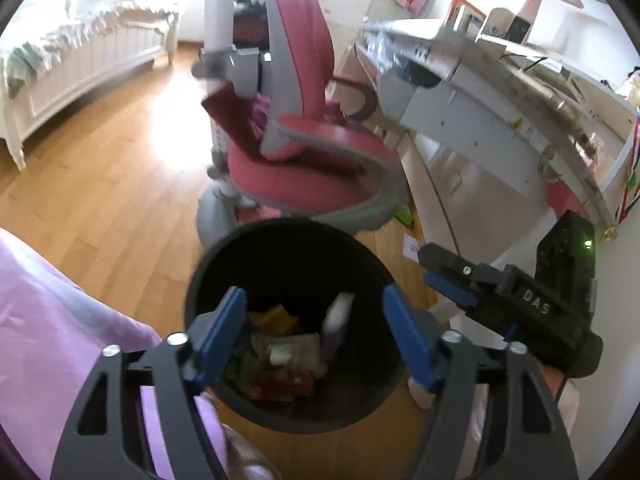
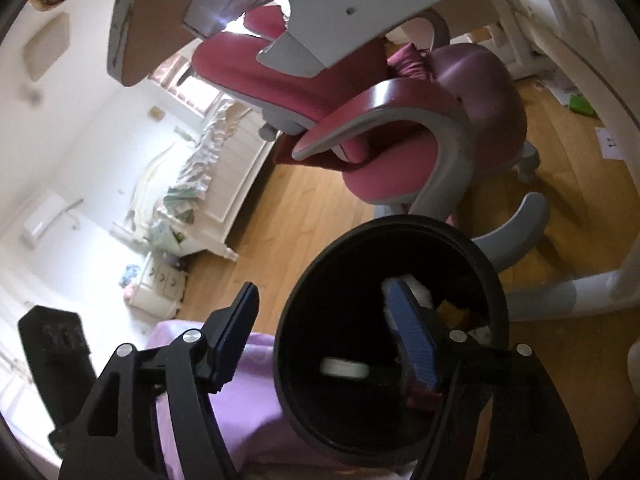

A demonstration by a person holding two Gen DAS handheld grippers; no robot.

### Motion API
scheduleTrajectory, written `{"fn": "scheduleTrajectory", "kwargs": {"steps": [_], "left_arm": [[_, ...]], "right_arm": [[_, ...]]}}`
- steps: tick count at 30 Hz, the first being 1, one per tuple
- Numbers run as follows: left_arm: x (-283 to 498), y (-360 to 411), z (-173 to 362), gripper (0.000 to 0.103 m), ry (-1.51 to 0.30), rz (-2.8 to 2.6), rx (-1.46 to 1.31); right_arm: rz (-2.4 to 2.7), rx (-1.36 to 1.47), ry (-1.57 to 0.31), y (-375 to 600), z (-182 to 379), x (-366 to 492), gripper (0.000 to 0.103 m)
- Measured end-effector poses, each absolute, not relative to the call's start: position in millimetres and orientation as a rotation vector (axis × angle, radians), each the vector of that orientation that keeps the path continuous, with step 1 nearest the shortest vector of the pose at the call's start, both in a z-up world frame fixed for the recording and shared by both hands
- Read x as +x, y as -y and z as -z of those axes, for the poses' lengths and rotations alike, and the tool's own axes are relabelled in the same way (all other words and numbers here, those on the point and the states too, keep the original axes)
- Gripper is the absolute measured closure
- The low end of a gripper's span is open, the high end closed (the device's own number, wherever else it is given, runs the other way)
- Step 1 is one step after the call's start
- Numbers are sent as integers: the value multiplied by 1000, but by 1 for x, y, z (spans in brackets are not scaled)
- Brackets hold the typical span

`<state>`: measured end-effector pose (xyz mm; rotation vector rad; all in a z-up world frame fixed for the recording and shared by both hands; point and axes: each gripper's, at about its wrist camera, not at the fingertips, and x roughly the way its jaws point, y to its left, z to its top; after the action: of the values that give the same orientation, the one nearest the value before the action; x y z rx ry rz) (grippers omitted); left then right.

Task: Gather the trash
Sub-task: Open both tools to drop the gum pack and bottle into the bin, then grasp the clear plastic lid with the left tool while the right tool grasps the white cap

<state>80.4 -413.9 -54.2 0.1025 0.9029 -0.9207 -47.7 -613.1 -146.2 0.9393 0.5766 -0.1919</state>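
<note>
Now left wrist view: left gripper (image 1: pixel 314 334) jaws apart, nothing between, hung over black bin (image 1: pixel 208 276) on wood floor (image 1: pixel 100 184) so trash (image 1: pixel 280 352) falls inside; white piece (image 1: pixel 338 320) leans on inner wall.

Right wrist view: right gripper (image 2: pixel 324 340) jaws apart, straddling bin rim (image 2: pixel 496 292), empty; white scrap (image 2: pixel 344 368), blurred, inside bin.

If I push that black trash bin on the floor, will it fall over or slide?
The black trash bin would probably slide, since it stands on a smooth wooden floor. It looks taller than wide, so a push near the rim might tip it. The trash lies low inside, which likely steadies it a little.
</note>
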Motion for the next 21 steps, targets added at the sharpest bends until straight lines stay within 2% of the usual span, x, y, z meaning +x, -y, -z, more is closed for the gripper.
{"fn": "scheduleTrajectory", "kwargs": {"steps": [9, 16, 21], "left_arm": [[71, 348, 28, 30, -836, 839, 48], [84, 231, 14, 30, -781, 614, -31], [101, 137, 24, 30, -800, 399, -61]], "right_arm": [[126, 894, -582, 582, 120, -37, 35], [-34, 786, -639, 514, 96, -7, 35], [-184, 668, -708, 440, 80, 21, 35]]}}
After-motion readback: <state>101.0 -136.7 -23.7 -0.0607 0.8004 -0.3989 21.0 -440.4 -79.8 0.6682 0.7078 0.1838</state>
